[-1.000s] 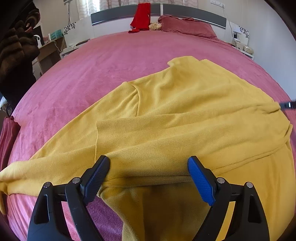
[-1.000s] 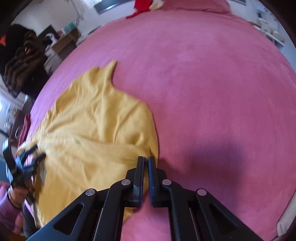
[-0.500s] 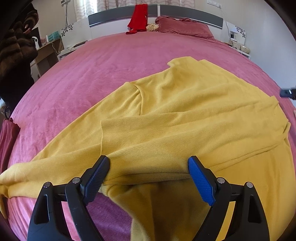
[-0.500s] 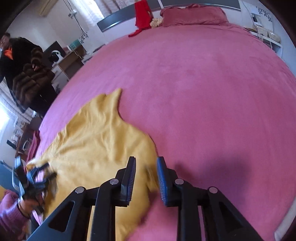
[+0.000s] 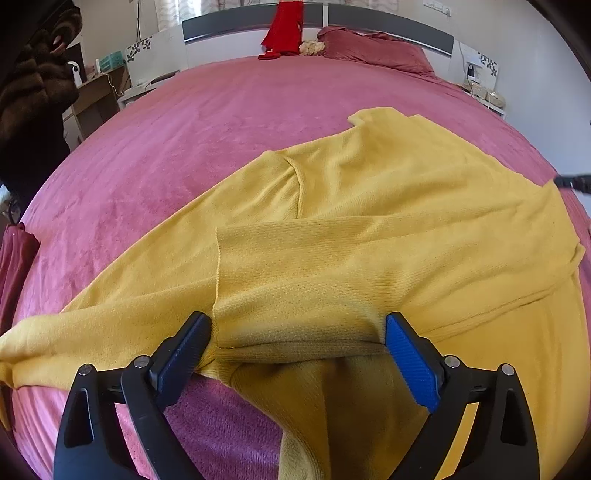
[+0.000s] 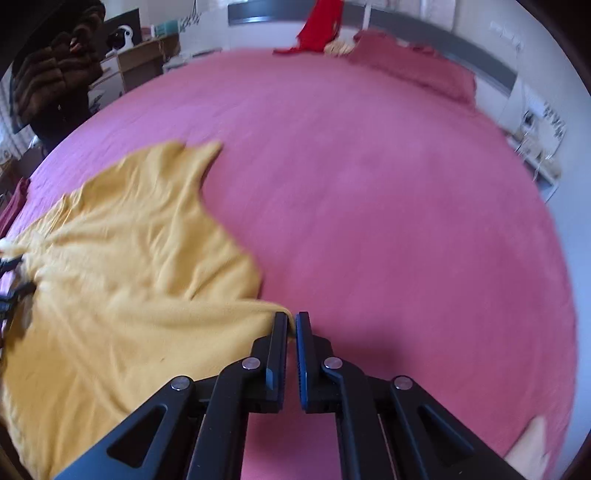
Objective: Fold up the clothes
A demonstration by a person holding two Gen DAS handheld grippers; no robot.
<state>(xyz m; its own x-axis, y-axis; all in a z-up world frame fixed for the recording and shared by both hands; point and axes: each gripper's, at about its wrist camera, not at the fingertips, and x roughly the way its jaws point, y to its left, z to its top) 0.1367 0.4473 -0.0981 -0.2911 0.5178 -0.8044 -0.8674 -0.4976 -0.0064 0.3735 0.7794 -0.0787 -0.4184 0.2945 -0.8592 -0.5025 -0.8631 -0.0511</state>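
A yellow knit sweater (image 5: pixel 369 229) lies spread on the pink bedspread (image 5: pixel 207 122), with one sleeve folded across its body. My left gripper (image 5: pixel 295 339) is open, its blue pads on either side of a ribbed edge of the sweater. In the right wrist view the sweater (image 6: pixel 122 266) lies to the left. My right gripper (image 6: pixel 291 325) is shut on the sweater's right edge, with a bit of yellow cloth between the pads. The right gripper's tip (image 5: pixel 572 181) shows at the far right of the left wrist view.
A red garment (image 5: pixel 282 29) hangs on the grey headboard, next to a dark pink pillow (image 5: pixel 373 48). A person in dark fuzzy clothes (image 5: pixel 33 92) stands at the left by a desk. A bedside shelf (image 5: pixel 484 96) stands at the right.
My right gripper opened half a second ago and has shut again on the sweater's edge. The left gripper has stayed open over the ribbed edge.
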